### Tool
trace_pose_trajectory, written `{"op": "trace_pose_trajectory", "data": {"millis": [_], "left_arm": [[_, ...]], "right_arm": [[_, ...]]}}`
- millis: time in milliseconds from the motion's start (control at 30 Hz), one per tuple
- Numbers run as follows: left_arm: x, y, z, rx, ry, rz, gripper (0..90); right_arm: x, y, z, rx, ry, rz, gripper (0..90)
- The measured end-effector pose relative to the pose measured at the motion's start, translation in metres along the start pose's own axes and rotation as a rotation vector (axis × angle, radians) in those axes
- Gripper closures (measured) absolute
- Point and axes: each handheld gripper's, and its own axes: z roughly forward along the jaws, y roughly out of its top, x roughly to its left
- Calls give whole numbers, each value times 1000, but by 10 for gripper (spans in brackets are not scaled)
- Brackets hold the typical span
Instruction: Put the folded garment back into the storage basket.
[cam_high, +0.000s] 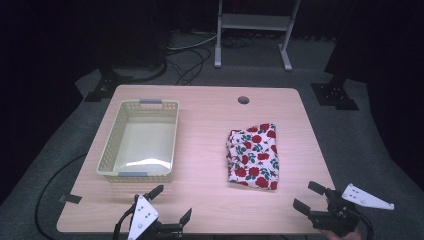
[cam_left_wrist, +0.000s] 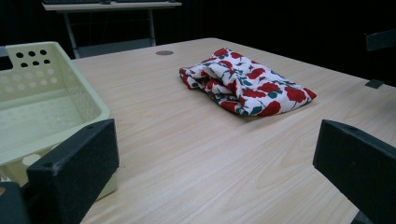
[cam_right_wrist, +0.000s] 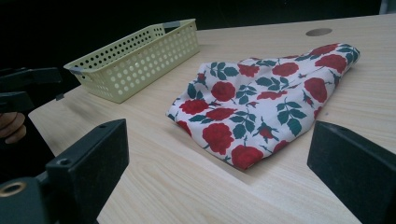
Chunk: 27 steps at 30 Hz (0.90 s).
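While we hold the left hand-held gripper (cam_high: 171, 204) and the right hand-held gripper (cam_high: 308, 196) at the near edge of the desk (cam_high: 205, 135), both keep their jaws spread apart with nothing between them. Beyond the right one we see a folded rose-print cloth (cam_high: 253, 155) lying flat on the desk. Well apart from the cloth, on its left, stands a pale yellow perforated basket (cam_high: 141, 139).
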Motion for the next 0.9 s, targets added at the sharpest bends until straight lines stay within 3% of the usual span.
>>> {"op": "trace_pose_trajectory", "data": {"millis": [900], "left_arm": [[0,1,0,1,4,13,0]], "right_arm": [[-7,24,40,71,36,-28,46]]}}
